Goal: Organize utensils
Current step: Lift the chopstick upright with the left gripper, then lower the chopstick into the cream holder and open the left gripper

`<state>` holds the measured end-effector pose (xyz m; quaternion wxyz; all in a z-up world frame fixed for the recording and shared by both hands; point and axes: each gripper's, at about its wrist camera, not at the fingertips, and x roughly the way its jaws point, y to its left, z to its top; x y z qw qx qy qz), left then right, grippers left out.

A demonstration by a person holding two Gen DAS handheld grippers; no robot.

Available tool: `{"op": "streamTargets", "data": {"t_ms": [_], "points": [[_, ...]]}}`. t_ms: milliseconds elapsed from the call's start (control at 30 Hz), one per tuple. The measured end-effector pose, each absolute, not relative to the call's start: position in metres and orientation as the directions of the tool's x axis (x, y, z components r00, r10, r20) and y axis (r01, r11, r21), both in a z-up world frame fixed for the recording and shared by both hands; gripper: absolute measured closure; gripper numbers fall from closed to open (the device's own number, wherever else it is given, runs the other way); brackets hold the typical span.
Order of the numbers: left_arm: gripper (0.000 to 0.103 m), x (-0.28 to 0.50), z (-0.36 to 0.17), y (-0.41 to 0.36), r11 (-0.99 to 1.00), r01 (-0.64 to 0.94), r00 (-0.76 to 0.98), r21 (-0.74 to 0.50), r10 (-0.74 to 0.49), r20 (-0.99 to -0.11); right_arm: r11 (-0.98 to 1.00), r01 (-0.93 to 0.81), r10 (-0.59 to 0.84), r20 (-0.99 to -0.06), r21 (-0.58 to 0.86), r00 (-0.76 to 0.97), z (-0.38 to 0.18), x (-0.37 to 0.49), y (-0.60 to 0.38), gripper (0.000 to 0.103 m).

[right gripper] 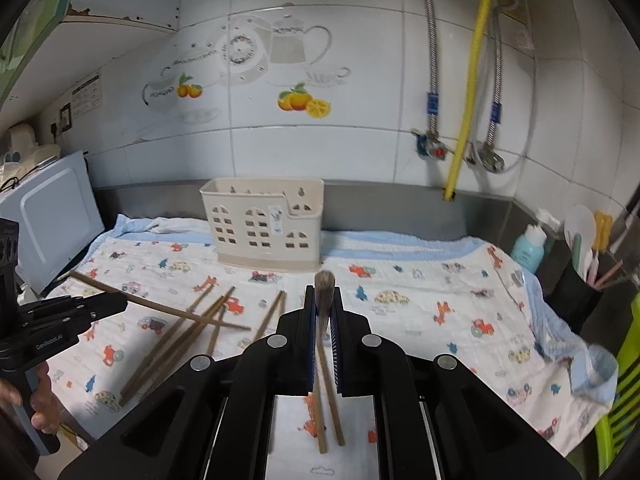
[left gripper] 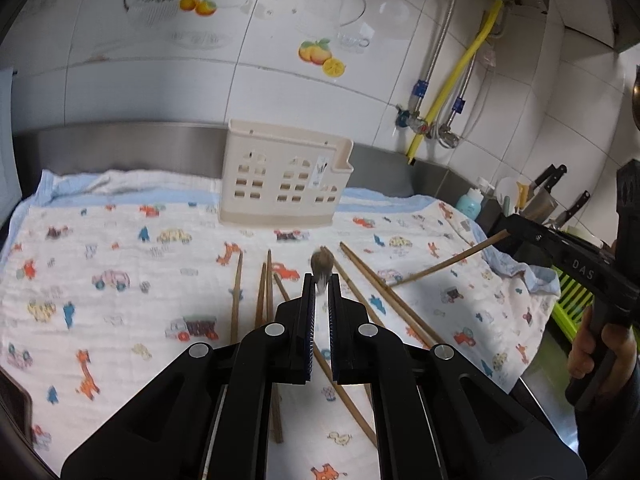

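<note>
The left gripper (left gripper: 321, 280) is nearly closed on 1 chopstick (left gripper: 321, 266), the stick pointing forward out past the fingertips so its blurred end looms at the camera; in the right wrist view that same stick (right gripper: 96, 286) runs level out of the left tongs, held clear above the cloth (right gripper: 420, 312), probably so it can be carried to the holder without dragging. The right gripper (right gripper: 324, 292) is likewise pinched down, with what look like 2 chopsticks (right gripper: 325, 288) between its pads and their tails (right gripper: 328, 408) trailing back under the jaws; the left wrist view shows only 1 stick (left gripper: 452, 260) slanting down from the right tongs, its far tip at the cloth.

Just ahead of and below the left tongs lie the loose chopsticks (left gripper: 264, 292), fanned and crossing one another; to the left of the right tongs they appear as a tangled heap (right gripper: 188, 332). The beige utensil holder (left gripper: 280, 172) stands upright well beyond both sets of tongs, at the far edge of the cloth against the steel backsplash (left gripper: 120, 140), its open top ready to receive sticks dropped in end-first; nothing shows inside it yet, so I judge the sorting barely begun.
</note>
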<state>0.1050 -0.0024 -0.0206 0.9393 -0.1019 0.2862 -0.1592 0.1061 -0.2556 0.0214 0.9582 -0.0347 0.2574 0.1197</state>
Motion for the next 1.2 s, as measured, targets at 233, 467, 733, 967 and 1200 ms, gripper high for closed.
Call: {"op": "streamTargets", "data": {"t_ms": [233,467,733,967,1200], "points": [[0.098,0.117,-0.001,0.0,0.931,0.245,0.794,-0.271,-0.353,-0.495,0.951,-0.308,0.262,-0.489,-0.015,0.832,0.048,0.121,-0.246,0.096],[0.098,0.136,0.027,-0.004,0.937,0.27,0.813,-0.222,-0.346,-0.469,0.939,-0.343,0.289,-0.463,-0.036,0.838,0.082,0.146,-0.238,0.096],[0.098,0.174,0.08,-0.008,0.949,0.275,0.857,-0.152,-0.314,-0.408,0.931,-0.365,0.331,-0.426,0.004,0.842,0.131,0.202,-0.236,0.096],[0.098,0.216,0.131,-0.008,0.967,0.243,0.913,-0.074,-0.254,-0.319,0.93,-0.368,0.337,-0.417,0.006,0.844,0.148,0.256,-0.22,0.096],[0.098,0.265,0.153,0.0,0.981,0.186,0.941,-0.062,-0.196,-0.275,0.932,-0.361,0.335,-0.445,0.027,0.831,0.127,0.299,-0.212,0.096]]}}
